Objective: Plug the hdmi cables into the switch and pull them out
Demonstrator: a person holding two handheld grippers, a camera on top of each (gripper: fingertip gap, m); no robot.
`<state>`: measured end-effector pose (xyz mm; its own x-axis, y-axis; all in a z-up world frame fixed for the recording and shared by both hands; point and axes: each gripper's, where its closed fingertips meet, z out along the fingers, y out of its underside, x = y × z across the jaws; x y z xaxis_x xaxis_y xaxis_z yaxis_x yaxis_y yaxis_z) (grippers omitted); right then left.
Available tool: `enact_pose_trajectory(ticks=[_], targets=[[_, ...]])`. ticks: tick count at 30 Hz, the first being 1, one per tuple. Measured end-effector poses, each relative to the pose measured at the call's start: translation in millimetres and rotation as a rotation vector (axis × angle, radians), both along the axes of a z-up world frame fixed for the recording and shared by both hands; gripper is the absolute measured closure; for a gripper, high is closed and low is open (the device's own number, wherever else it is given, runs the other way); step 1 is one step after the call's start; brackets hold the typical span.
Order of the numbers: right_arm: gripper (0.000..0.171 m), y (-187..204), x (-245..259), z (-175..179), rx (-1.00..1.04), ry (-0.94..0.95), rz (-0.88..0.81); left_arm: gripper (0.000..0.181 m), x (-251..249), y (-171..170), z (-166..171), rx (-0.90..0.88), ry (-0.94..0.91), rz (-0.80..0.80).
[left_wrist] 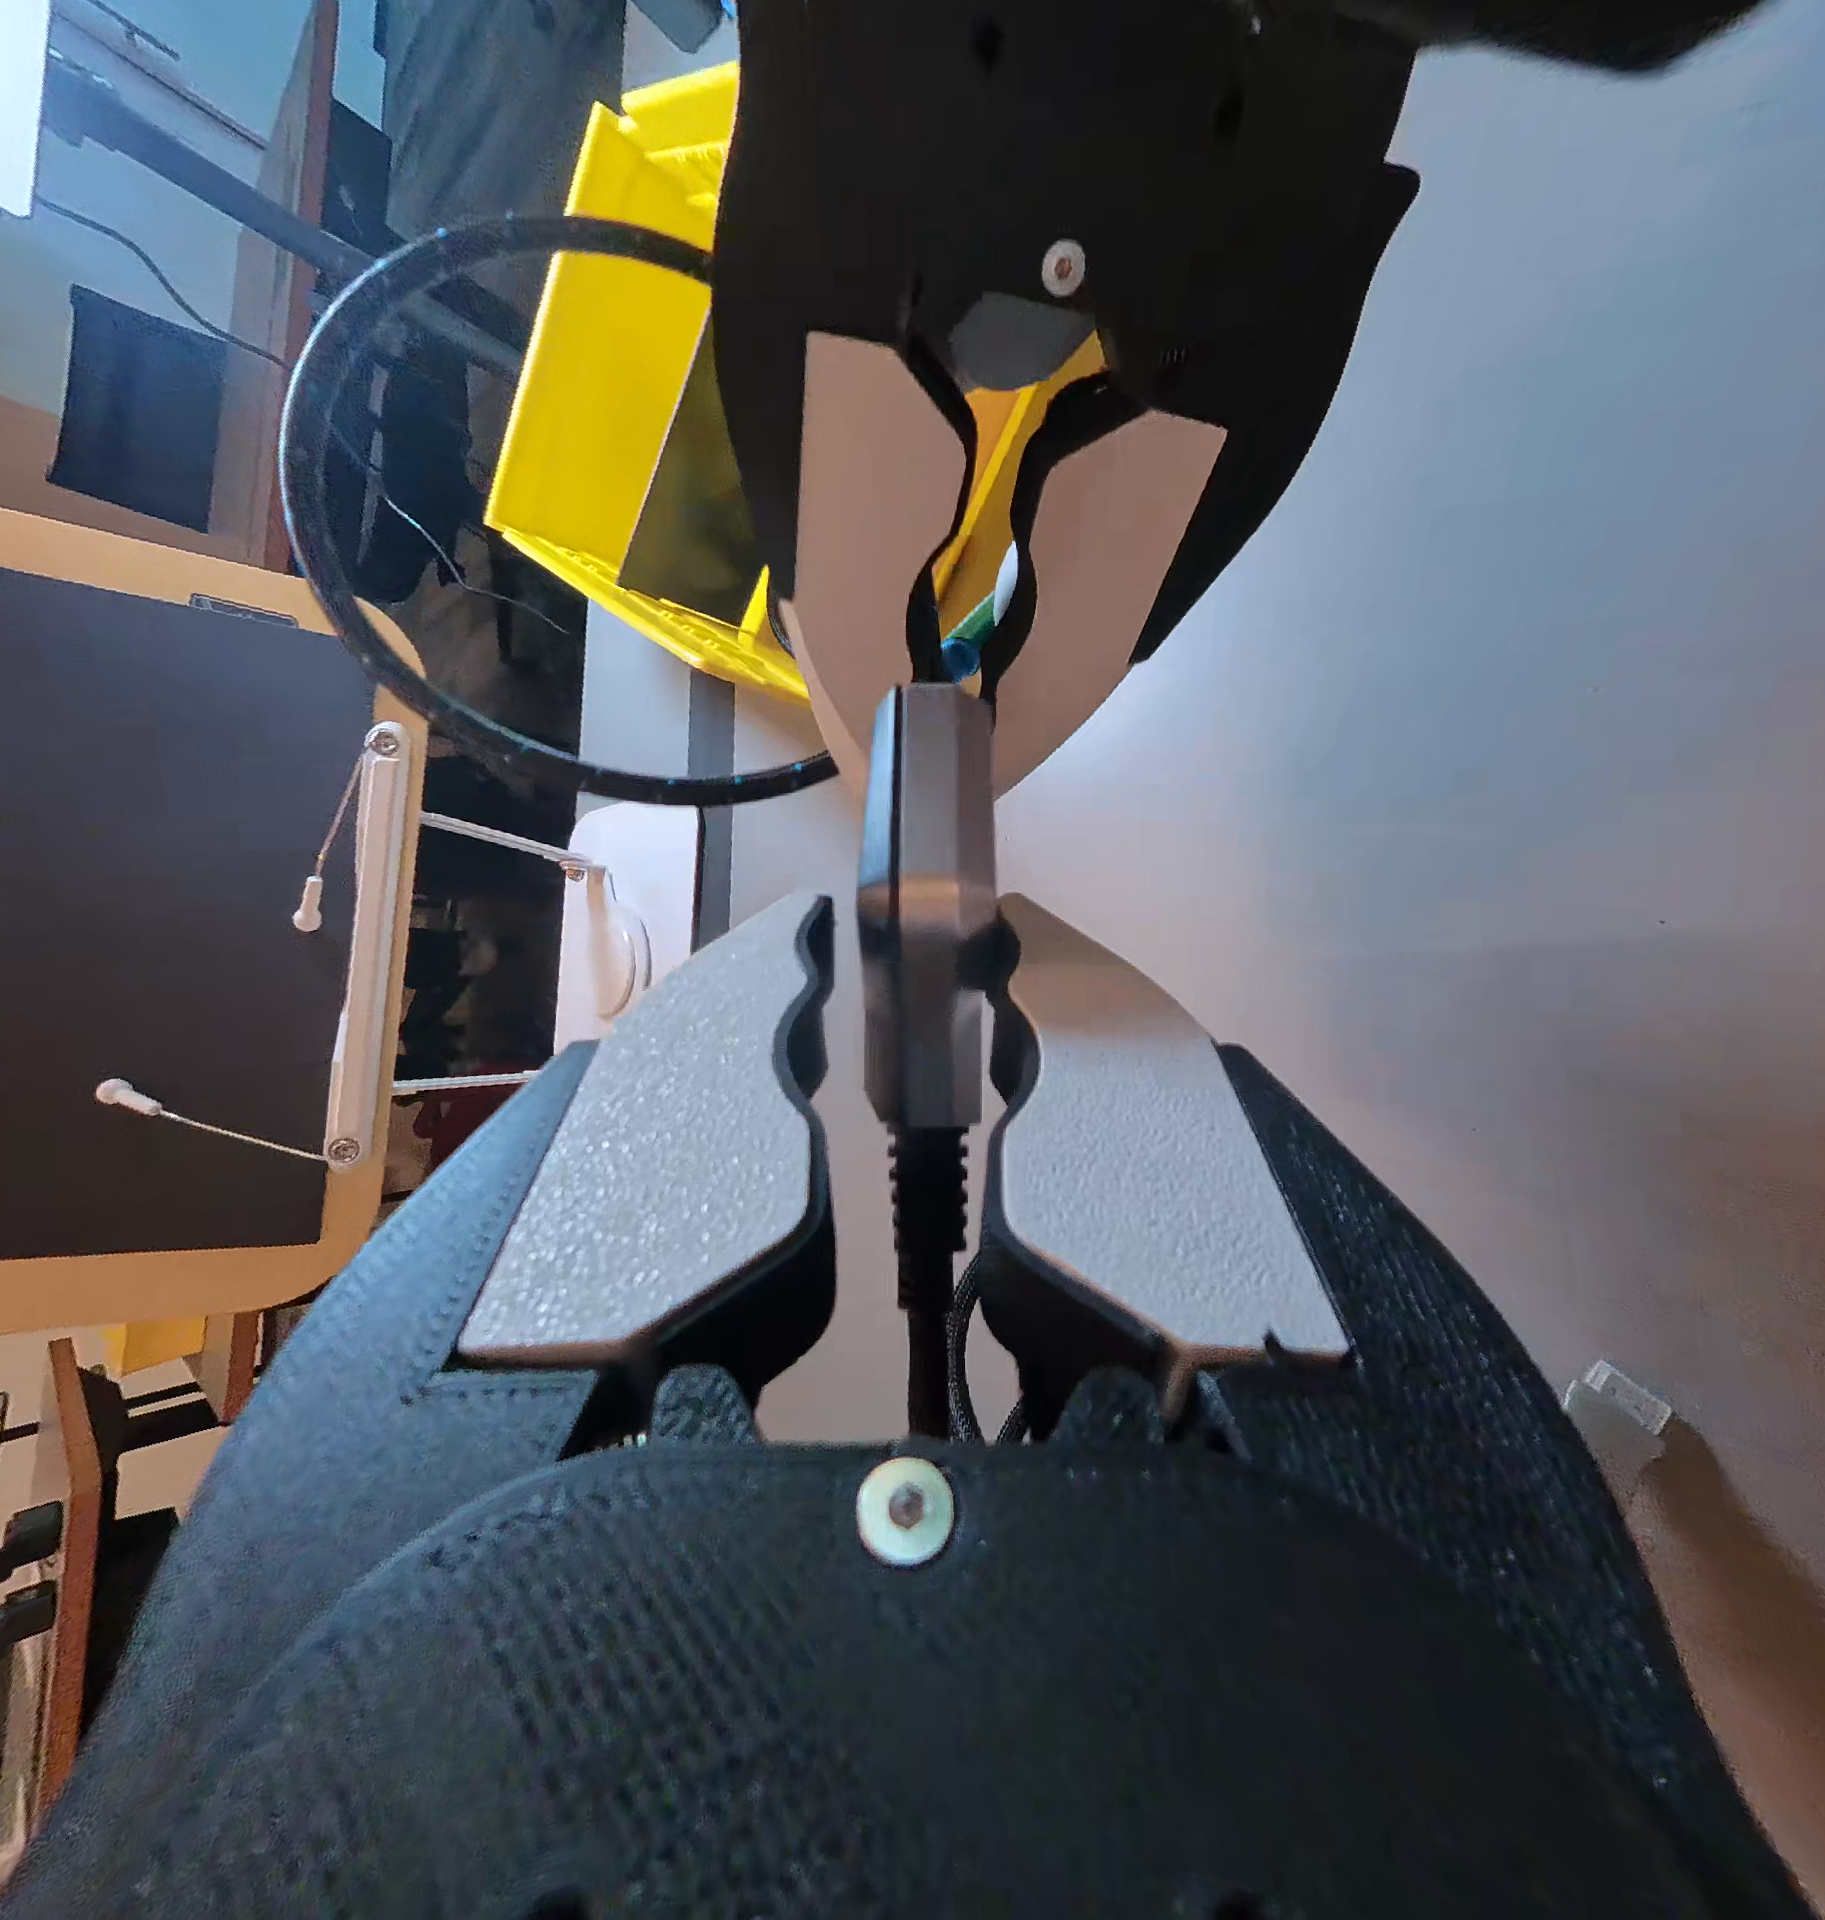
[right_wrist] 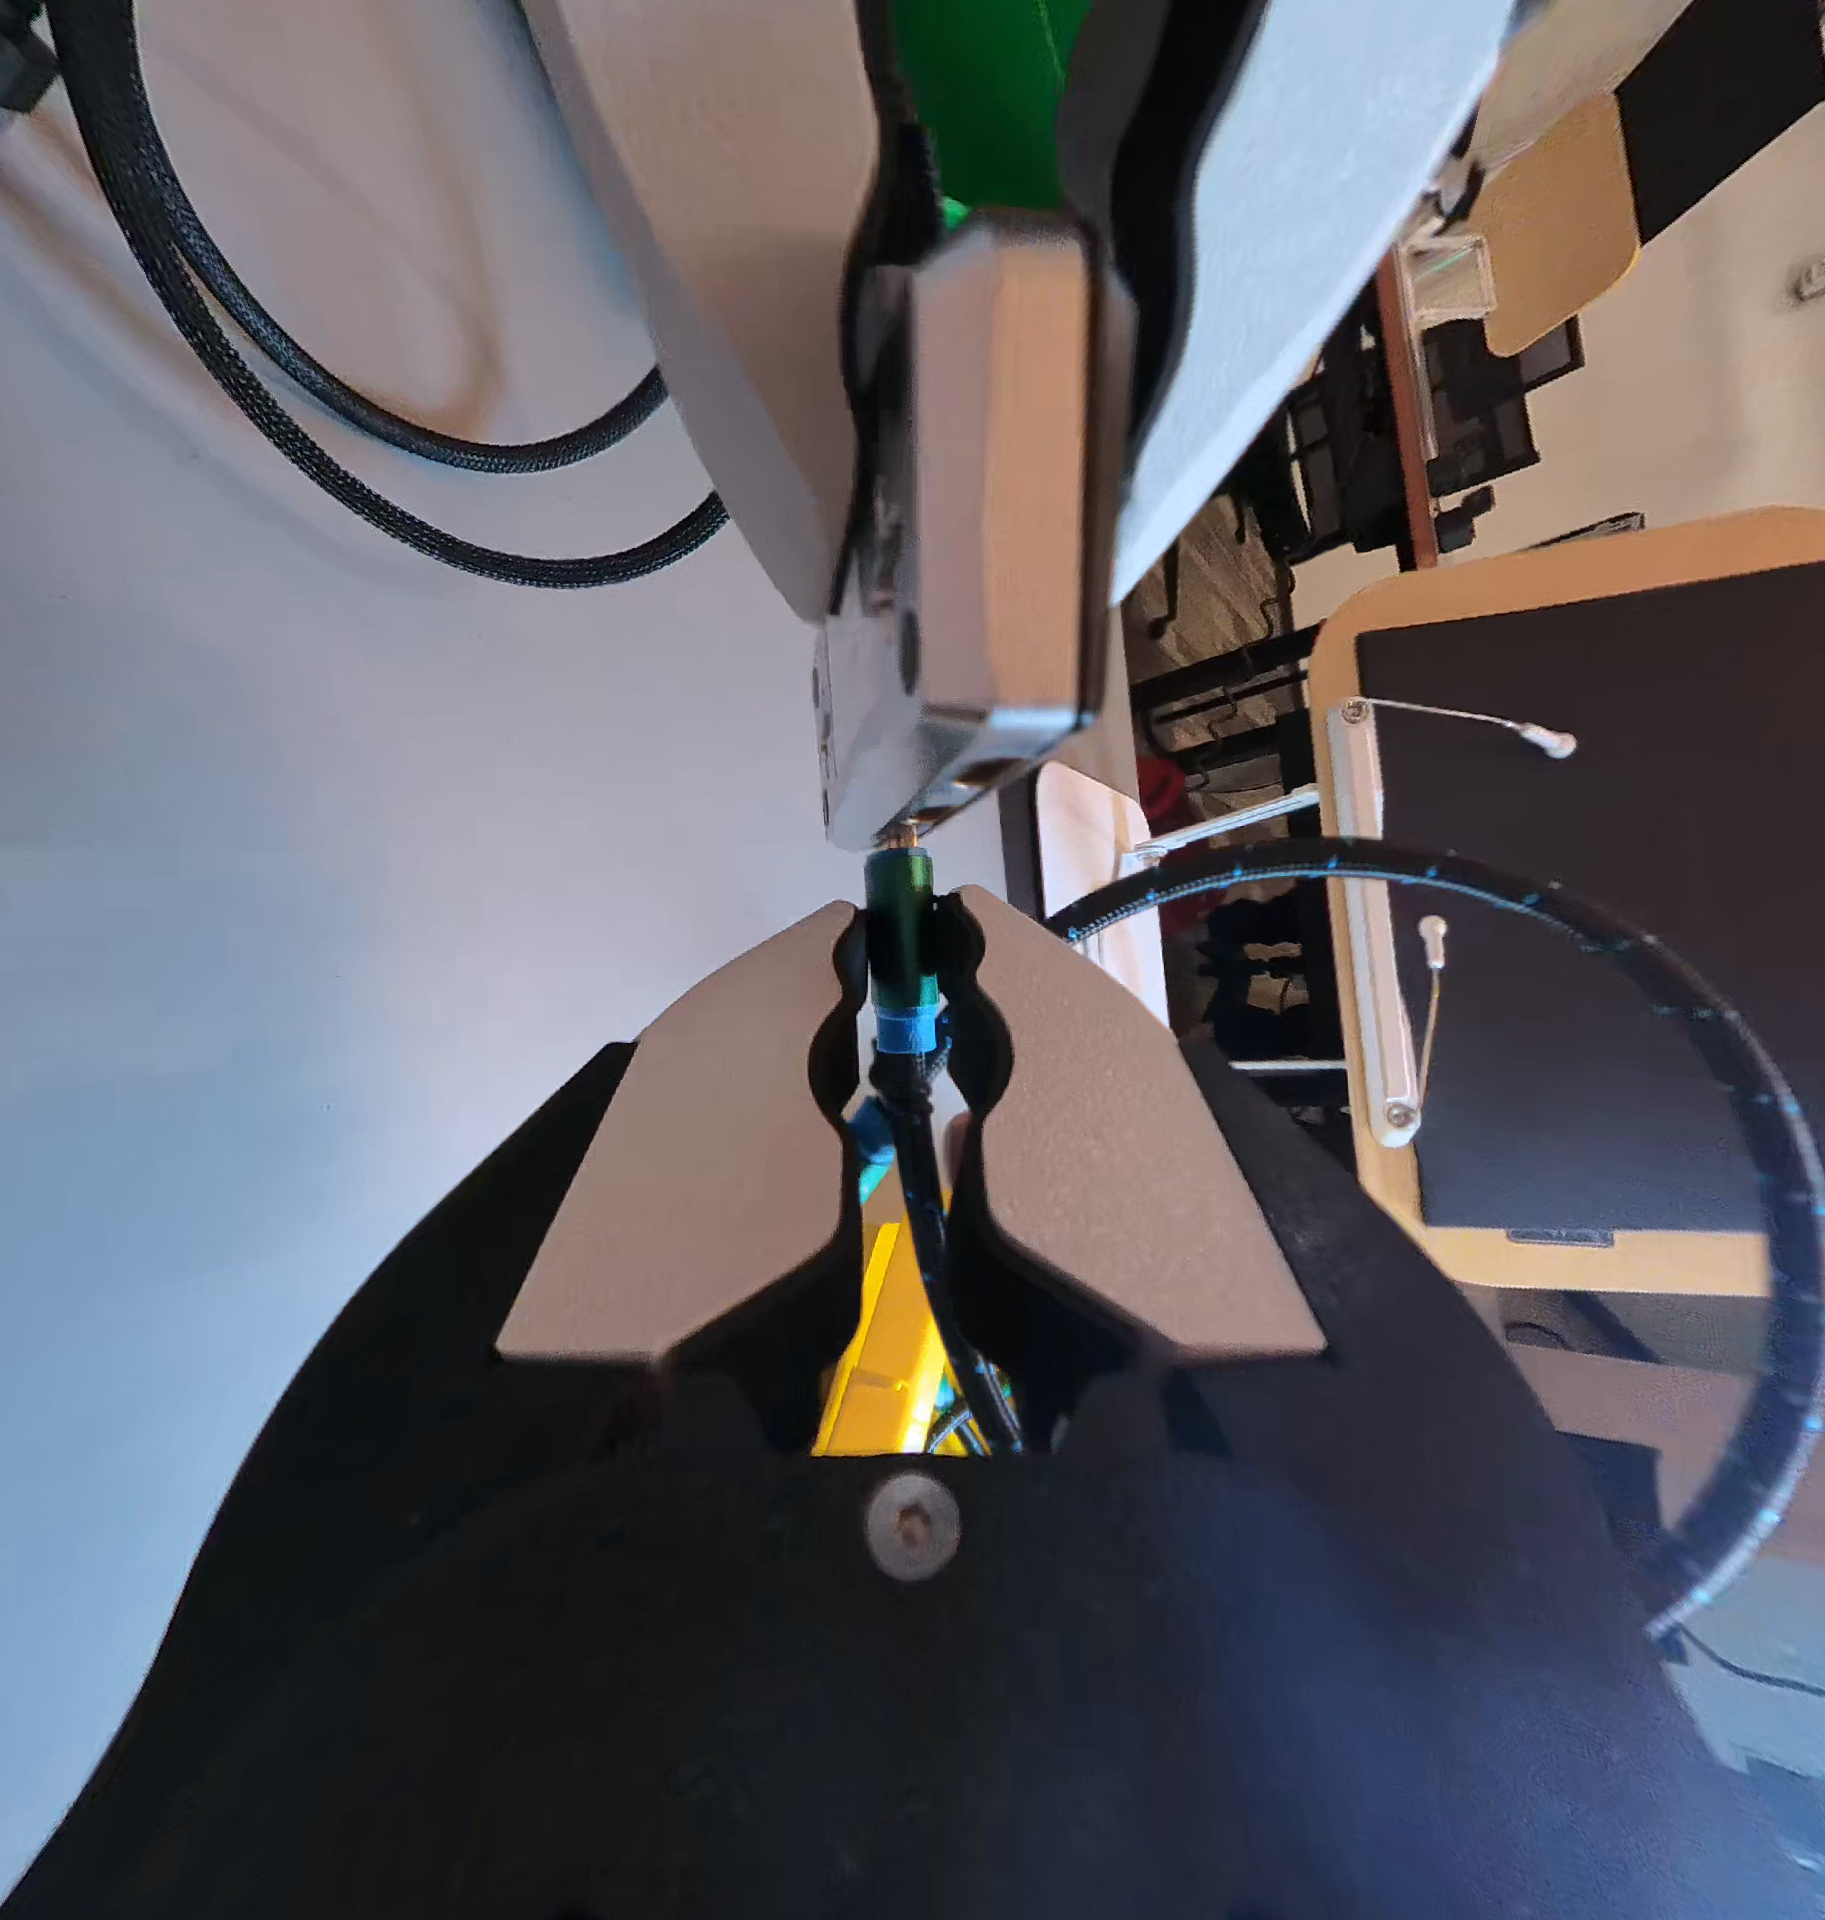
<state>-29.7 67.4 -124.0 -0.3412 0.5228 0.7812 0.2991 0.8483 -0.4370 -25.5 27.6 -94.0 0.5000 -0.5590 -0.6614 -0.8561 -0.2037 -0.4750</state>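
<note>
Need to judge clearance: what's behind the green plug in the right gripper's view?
Behind the green plug sits the grey switch box, held by the left gripper. The plug's metal tip meets the box; the port itself is hidden.

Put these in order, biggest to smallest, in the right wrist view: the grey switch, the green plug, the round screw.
As they look here:
1. Grey switch, clearly the largest.
2. Green plug and round screw look about alike; the screw sits much nearer the camera, so I won't rank them.
</note>
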Motion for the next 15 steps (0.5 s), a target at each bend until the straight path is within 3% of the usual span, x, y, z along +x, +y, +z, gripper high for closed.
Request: enact_pose_trajectory(ticks=[6,12,15], targets=[[0.159,8,8,10,-0.038,0.025,0.001,0.143,-9,1,-6,-0.016,0.003,0.012],[0.159,-3,4,-2,0.064,-0.02,0.014,0.157,-13,15,-28,-0.007,0.232,0.018],[0.159,4,2,-11,0.098,-0.045,-0.006,0.156,-20,21,-38,-0.036,0.227,0.05]])
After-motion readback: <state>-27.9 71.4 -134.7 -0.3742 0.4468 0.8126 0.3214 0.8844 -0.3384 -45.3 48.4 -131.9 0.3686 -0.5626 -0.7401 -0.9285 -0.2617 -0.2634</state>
